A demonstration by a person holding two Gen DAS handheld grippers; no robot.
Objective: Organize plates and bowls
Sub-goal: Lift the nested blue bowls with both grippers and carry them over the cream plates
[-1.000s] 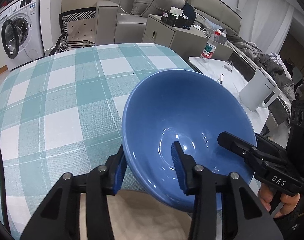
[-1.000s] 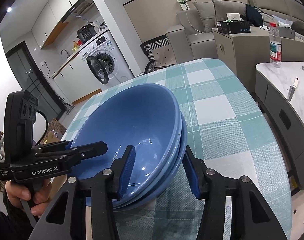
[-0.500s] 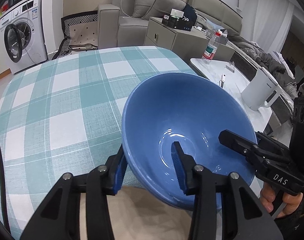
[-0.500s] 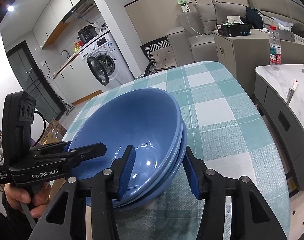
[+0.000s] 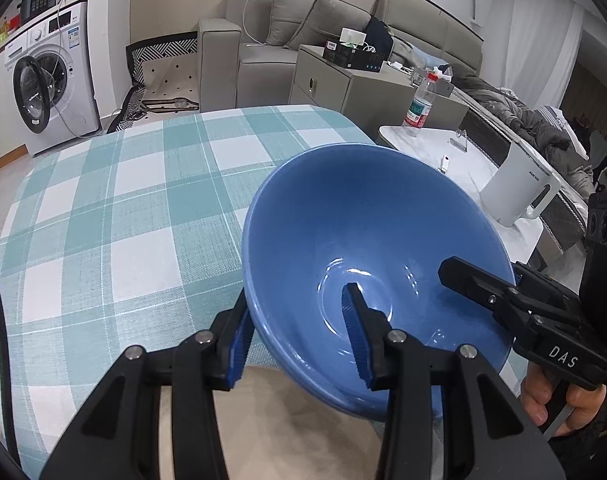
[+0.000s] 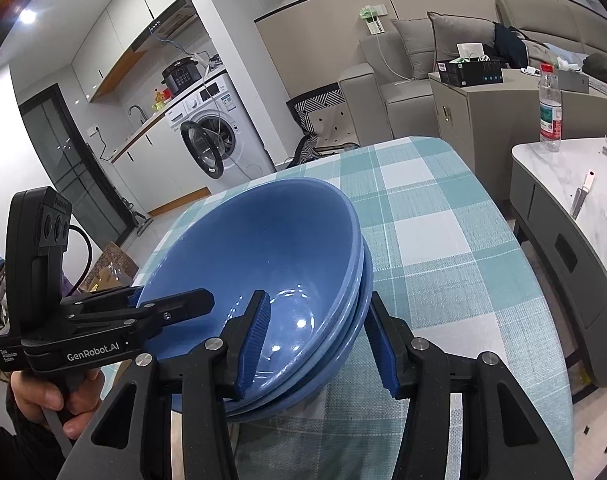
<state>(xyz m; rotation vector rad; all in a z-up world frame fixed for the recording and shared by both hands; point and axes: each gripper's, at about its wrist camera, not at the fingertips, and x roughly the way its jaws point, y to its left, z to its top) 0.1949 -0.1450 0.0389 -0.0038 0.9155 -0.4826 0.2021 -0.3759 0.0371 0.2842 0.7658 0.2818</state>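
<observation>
Where the bowls sit: a stack of blue bowls [image 6: 271, 264], nested one in another, is tilted at the near edge of the table, partly past it; the right wrist view shows about three rims.
Top bowl: glossy blue inside [image 5: 367, 240], empty, with light glints near its bottom.
Left gripper [image 5: 299, 336]: clamped on the stack's wall at the near rim, one blue-padded finger [image 5: 353, 332] inside the top bowl, the other outside against the underside.
Right gripper [image 6: 319, 340]: clamped on the opposite side of the stack, one finger [image 6: 255, 336] inside the bowl, the other outside the lowest rim.
Hands: a hand [image 5: 551, 404] grips the handle of the right gripper at the lower right of the left wrist view; another hand [image 6: 51, 400] grips the left gripper's handle at the lower left of the right wrist view.
Table: covered with a teal and white checked cloth [image 5: 115, 216], bare beyond the bowls.
Side table: white marble top [image 6: 575, 184] to the right, carrying a water bottle [image 6: 550, 114], a white kettle [image 5: 519, 188] and a small knife [image 6: 581, 196].
Farther off: a washing machine [image 5: 47, 84] with its door ajar, a grey sofa [image 5: 271, 48], and a grey cabinet [image 6: 475, 104] with a black box on it.
</observation>
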